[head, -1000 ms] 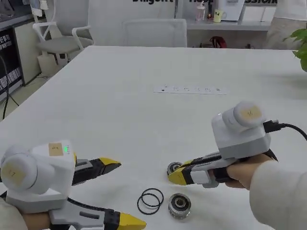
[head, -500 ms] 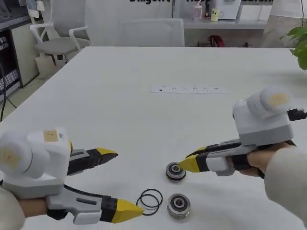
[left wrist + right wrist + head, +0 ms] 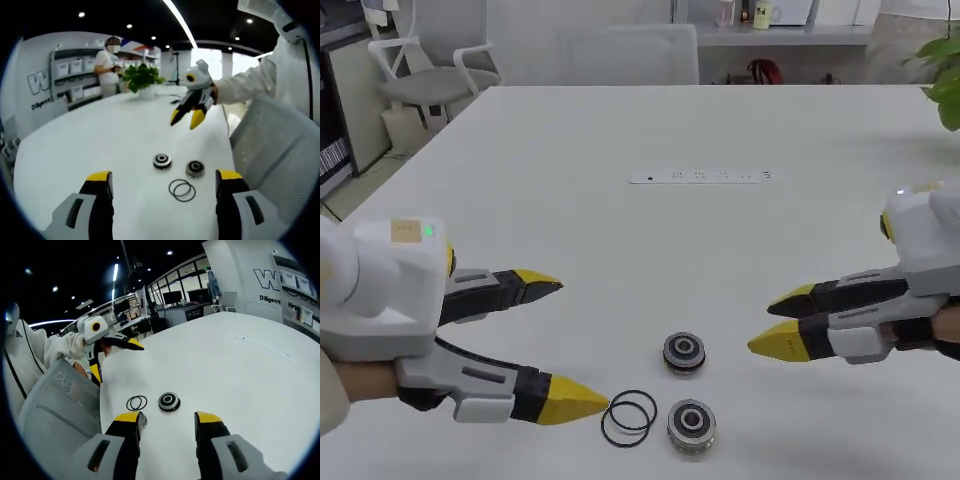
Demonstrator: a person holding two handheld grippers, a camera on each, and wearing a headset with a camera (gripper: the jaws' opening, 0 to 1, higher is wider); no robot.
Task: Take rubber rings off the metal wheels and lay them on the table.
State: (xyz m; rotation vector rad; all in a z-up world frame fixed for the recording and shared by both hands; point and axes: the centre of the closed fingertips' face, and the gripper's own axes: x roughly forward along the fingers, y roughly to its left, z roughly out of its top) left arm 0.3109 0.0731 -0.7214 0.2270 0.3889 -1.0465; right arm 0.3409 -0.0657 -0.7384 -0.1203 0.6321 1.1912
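Rightward, clear of the wheels, my right gripper (image 3: 767, 323) has backed off over the table (image 3: 620, 230), jaws parted and empty. The left gripper (image 3: 578, 344) gapes wide, also empty. Near the table's near edge the far wheel (image 3: 684, 352) and near wheel (image 3: 692, 424) lie flat, axles up. Two loose rubber rings (image 3: 630, 416) overlap flat beside the near wheel; being round, they have no long axis. The far wheel's dark rim looks still ringed. That ring should be thin, stretchy and light, so I'd pinch it at the rim; the smooth metal may skid.

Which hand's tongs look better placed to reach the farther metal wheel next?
Probably right: the open right tongs point straight at the round dark-rimmed metal wheel; left tongs sit by loose black rubber rings.
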